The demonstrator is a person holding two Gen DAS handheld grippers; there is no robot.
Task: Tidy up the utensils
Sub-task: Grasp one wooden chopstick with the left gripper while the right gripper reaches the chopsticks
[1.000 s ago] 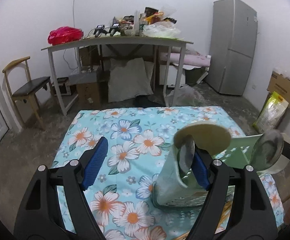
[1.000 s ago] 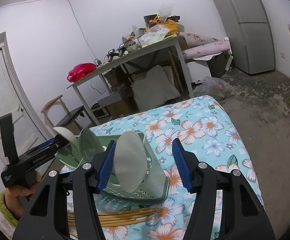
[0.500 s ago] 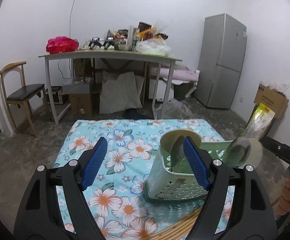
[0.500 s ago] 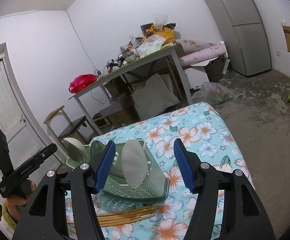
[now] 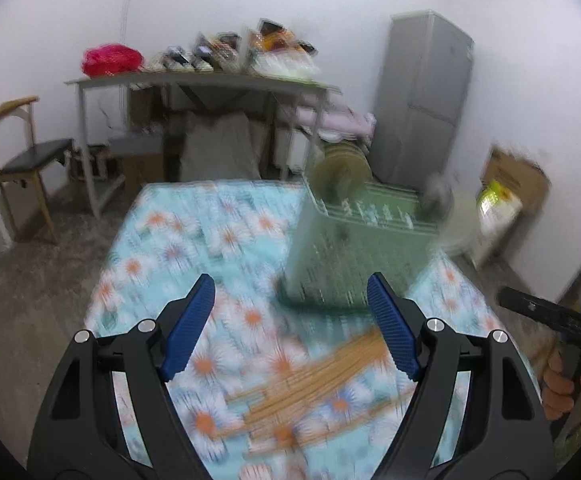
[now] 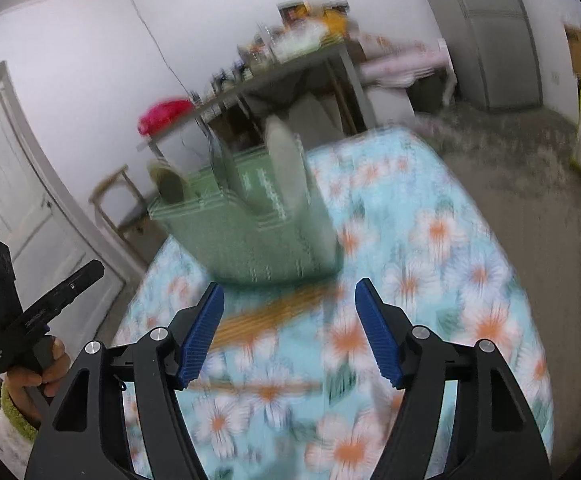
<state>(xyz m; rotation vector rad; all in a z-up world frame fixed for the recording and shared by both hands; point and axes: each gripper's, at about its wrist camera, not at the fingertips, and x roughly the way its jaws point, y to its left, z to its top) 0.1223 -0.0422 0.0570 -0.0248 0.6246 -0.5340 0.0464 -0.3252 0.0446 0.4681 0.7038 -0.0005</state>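
A green plastic basket [image 5: 354, 256] stands on the floral tablecloth [image 5: 194, 248] and holds several upright ladles and spoons [image 5: 342, 168]. A bundle of bamboo chopsticks [image 5: 314, 376] lies on the cloth in front of it. My left gripper [image 5: 290, 328] is open and empty above the cloth, just short of the chopsticks. My right gripper [image 6: 288, 332] is open and empty, with the chopsticks [image 6: 258, 320] and the basket [image 6: 258, 240] ahead of it. Both views are blurred.
The other hand-held gripper shows at the right edge of the left wrist view [image 5: 554, 320] and at the left edge of the right wrist view [image 6: 30, 312]. Behind stand a cluttered grey desk [image 5: 194, 80], a chair [image 5: 26, 156] and a fridge [image 5: 422, 96].
Both grippers have pulled back and up from the basket. The chopsticks now show in front of each. Both stay open.
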